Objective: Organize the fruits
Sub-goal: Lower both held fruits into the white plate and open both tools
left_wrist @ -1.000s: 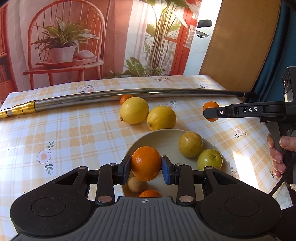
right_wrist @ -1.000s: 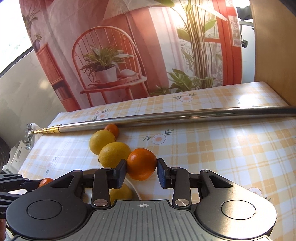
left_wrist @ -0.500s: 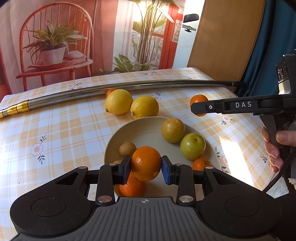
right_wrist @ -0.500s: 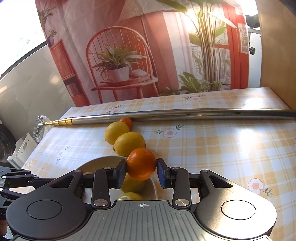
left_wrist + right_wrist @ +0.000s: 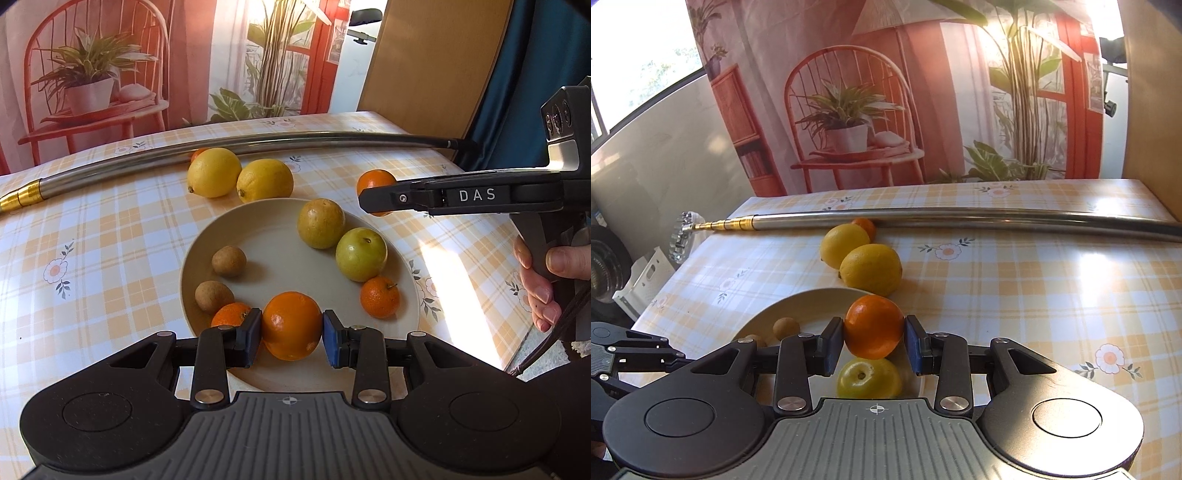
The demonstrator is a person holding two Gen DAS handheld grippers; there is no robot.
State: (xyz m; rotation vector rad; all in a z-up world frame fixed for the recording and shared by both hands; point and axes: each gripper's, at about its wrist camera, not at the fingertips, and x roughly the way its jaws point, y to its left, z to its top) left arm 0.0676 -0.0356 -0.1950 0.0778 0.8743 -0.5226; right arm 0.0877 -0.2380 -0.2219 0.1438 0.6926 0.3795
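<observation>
A beige plate (image 5: 280, 258) holds two green-yellow round fruits (image 5: 321, 223), two small brown fruits (image 5: 229, 261) and two small tangerines (image 5: 379, 297). My left gripper (image 5: 291, 334) is shut on an orange (image 5: 291, 325) over the plate's near rim. In the right wrist view my right gripper (image 5: 874, 343) is shut on another orange (image 5: 873, 326), above the plate's rim (image 5: 812, 299) and a green-yellow fruit (image 5: 870, 376). From the left wrist view that orange (image 5: 375, 181) shows behind the right gripper's fingers (image 5: 406, 195). Two lemons (image 5: 214, 171) and a small tangerine (image 5: 865, 226) lie on the table beyond the plate.
A long metal pole (image 5: 229, 147) with a gold end lies across the checked tablecloth (image 5: 92, 236) behind the lemons. A hand (image 5: 546, 273) grips the right gripper's handle at the right edge. A printed backdrop (image 5: 868, 92) stands at the table's far side.
The left gripper has drawn back towards the plate's near rim with its orange. The right gripper has carried its orange closer, over the plate's rim.
</observation>
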